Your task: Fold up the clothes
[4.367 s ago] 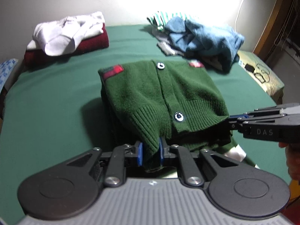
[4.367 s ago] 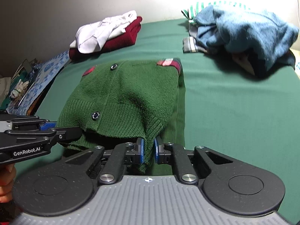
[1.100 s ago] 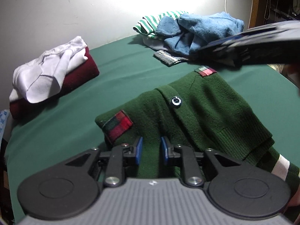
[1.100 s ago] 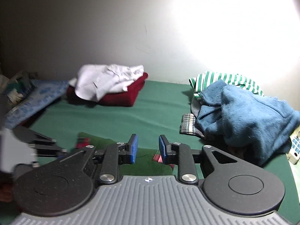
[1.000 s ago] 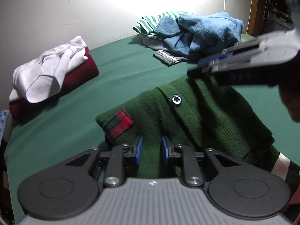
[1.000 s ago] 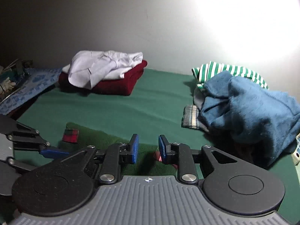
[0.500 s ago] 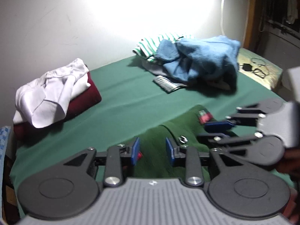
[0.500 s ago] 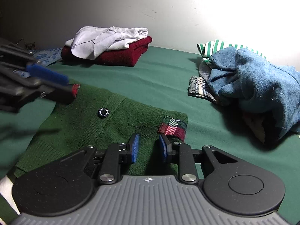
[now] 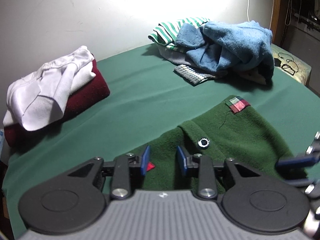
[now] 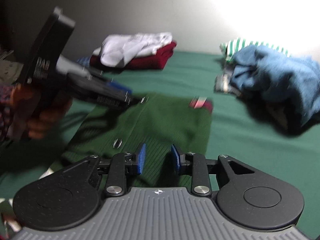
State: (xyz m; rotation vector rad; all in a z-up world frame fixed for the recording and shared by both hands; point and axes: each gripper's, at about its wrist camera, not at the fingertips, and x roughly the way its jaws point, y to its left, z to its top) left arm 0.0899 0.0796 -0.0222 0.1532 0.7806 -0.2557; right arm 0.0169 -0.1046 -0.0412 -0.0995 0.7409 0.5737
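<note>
A folded dark green knit cardigan (image 9: 230, 140) with buttons and red plaid tabs lies on the green cloth surface (image 9: 140, 100); it also shows, blurred, in the right wrist view (image 10: 160, 120). My left gripper (image 9: 163, 161) is open and empty, just above the cardigan's near left edge. My right gripper (image 10: 157, 158) is open and empty over the cardigan's ribbed hem. The left gripper shows in the right wrist view (image 10: 128, 98), reaching over the cardigan's far left part.
A folded stack, white garment on a dark red one (image 9: 50, 92), sits at the far left. A heap of unfolded clothes, blue fleece (image 9: 230, 48) over striped pieces, lies at the far right. The wall is behind. A cushion (image 9: 290, 64) lies past the right edge.
Both grippers let go of the cardigan's hem after folding it and opened. In the last half second the right gripper drew back over the hem and the left lowered toward the near left edge.
</note>
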